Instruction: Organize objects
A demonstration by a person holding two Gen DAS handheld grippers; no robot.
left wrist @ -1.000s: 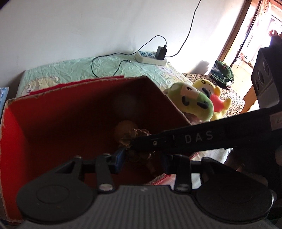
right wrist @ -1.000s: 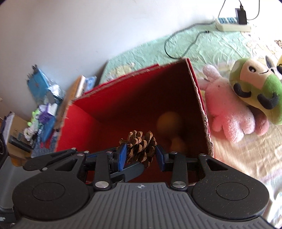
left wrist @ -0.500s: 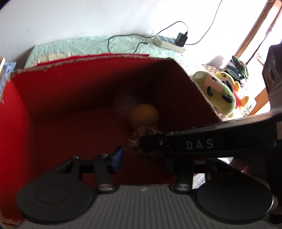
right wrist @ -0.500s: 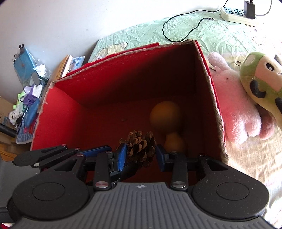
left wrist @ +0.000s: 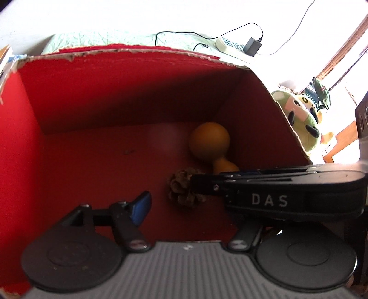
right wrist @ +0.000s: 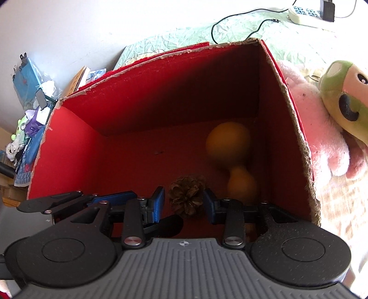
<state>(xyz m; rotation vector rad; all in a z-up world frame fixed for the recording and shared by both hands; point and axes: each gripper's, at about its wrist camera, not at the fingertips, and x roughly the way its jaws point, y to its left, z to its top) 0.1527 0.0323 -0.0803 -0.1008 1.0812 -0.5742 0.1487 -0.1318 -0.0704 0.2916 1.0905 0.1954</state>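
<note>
A red cardboard box (right wrist: 142, 96) stands open on the bed; it also shows in the left wrist view (left wrist: 103, 92). A brown pine cone (right wrist: 187, 195) lies on the box floor between the spread blue pads of my right gripper (right wrist: 184, 202), which is open around it, apart from it. In the left wrist view the pine cone (left wrist: 181, 191) sits at the tip of the right gripper, which crosses from the right. An orange gourd (right wrist: 230, 147) lies at the box's right wall, and shows in the left wrist view (left wrist: 210, 142). My left gripper (left wrist: 184, 207) is open and empty inside the box; its right finger is hidden.
A pink plush (right wrist: 319, 128) and a green plush (right wrist: 345, 96) lie right of the box. A power strip with cable (right wrist: 303, 13) rests on the green sheet behind. Cluttered items (right wrist: 30, 92) stand left of the box. Plush toys (left wrist: 301, 115) show right of the box.
My right gripper has opened and let go of the pine cone, which now rests on the box floor. Both grippers have moved lower into the box.
</note>
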